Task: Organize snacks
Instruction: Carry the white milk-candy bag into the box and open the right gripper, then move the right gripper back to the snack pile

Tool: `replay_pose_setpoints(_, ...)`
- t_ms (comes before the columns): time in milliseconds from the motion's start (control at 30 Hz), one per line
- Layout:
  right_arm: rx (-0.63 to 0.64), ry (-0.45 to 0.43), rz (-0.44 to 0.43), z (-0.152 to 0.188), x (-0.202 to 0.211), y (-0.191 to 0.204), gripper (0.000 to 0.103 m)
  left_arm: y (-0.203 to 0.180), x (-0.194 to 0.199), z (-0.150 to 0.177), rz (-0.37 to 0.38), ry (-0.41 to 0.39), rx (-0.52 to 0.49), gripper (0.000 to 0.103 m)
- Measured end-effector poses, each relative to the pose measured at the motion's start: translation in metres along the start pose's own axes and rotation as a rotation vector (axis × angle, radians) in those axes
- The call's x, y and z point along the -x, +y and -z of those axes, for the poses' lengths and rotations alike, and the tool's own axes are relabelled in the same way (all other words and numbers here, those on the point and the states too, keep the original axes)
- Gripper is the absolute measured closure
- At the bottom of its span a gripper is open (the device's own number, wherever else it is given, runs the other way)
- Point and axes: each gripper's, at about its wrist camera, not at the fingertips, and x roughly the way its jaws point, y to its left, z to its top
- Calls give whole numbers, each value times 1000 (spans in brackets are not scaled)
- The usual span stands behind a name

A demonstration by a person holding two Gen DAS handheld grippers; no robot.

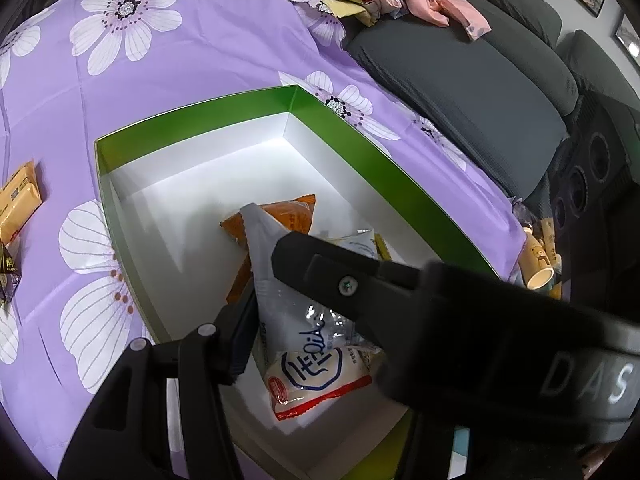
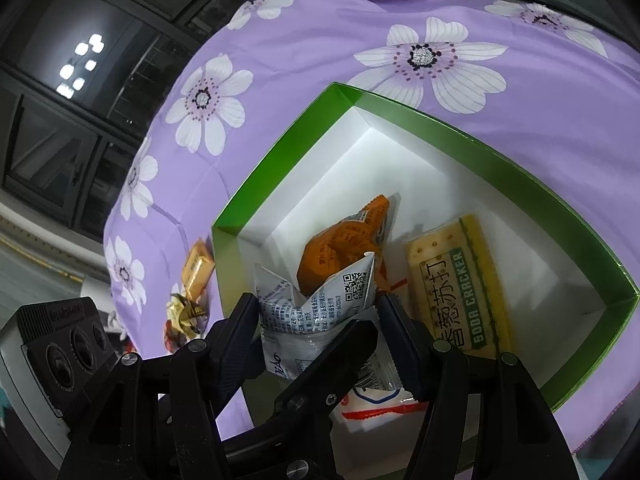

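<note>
Off on the left edge of the purple flowered cloth (image 1: 200, 60) a yellow snack packet (image 1: 18, 200) sits outside the box, with a dark crumpled wrapper (image 1: 8, 276) just beside it. Moving right you hit the green-rimmed box (image 1: 360, 148) with its white inside, and that's where the action is. An orange packet (image 1: 280, 216) lies on the box floor near the middle. Right in front of it, the white packet (image 1: 316, 364) is inside the box walls at the near end, buckled into a V with its top corners poking up. The left gripper (image 1: 304, 320) has one finger (image 1: 240, 332) pressed against the packet's left edge, but its other finger is hidden behind the right one's black body, so there's no telling if it actually has a grip. The right gripper (image 2: 320, 316) is clearer: its wrist view shows the packet squeezed between both pads at a middling width, so it's holding it. Whether the packet's bottom touches the box floor can't be told. Further right in the box a soda cracker pack (image 2: 460, 292) lies flat along the wall. Past the cloth's right edge are a grey sofa (image 1: 460, 80) and some paper cups (image 1: 540, 276).
</note>
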Motion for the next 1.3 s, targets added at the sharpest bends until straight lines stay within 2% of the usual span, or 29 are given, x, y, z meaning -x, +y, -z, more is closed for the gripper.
replay_pose_setpoints(233, -44, -4, -8, -2, -1, -8, 38, -2, -3, -3, -31, 15, 5, 47)
replay_pose_setpoints(433, -49, -15, 7, -2, 0, -7, 38, 1, 1, 0, -27, 10, 21, 45)
replay_pose_setpoints(600, -32, -55, 65, -3, 5, -4, 38, 3, 11, 3, -22, -4, 34, 41)
replay_pose_setpoints(733, -25, -107, 98, -3, 13, -2, 38, 5, 26, 5, -38, -51, 29, 36)
replay_pose_setpoints(867, -7, -150, 86, -1, 20, 5, 38, 10, 46, 9, -46, -93, 32, 29)
replay_pose_setpoints(933, 23, -192, 96, 1, 25, 12, 32, 15, 59, 13, -40, -121, 47, 28)
replay_pose_setpoints(1067, 91, -238, 81, 7, 30, 31, 28, 27, 83, 22, -54, -172, 75, 19)
replay_pose_setpoints(1133, 115, -253, 68, 10, 31, 38, 20, 34, 96, 27, -70, -198, 88, 19)
replay_pose_setpoints(1200, 152, -271, 65, 14, 32, 48, 19, 44, 110, 34, -90, -223, 111, 17)
replay_pose_setpoints(1300, 187, -287, 47, 21, 32, 61, 18, 65, 131, 46, -133, -265, 179, 8)
